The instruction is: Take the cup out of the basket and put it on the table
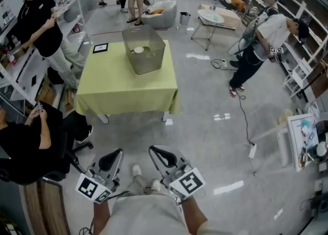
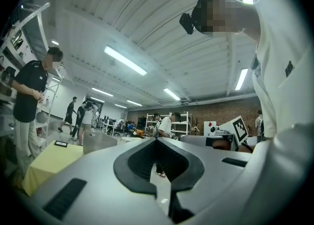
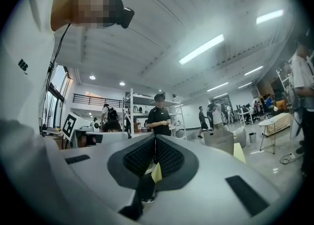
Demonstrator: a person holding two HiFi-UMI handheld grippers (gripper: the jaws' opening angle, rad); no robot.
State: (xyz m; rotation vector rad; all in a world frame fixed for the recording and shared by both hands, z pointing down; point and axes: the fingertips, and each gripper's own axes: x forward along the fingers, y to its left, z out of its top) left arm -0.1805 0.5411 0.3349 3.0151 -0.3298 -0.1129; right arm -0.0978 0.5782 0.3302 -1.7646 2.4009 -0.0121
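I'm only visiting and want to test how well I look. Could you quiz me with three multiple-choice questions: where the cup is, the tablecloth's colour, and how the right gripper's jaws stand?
1. Where is the cup?
A: on the floor. B: on a shelf. C: inside the basket.
2. What colour is the tablecloth?
A: yellow-green. B: red. C: blue.
3. How do the jaws of the right gripper stand?
A: wide open. B: closed, with nothing between them. C: clamped on the cup.

Answers:
1. C: the white cup sits within the basket's walls.
2. A: the cloth shows yellow-green in the head view.
3. B: the pads meet in the right gripper view, and nothing is held.
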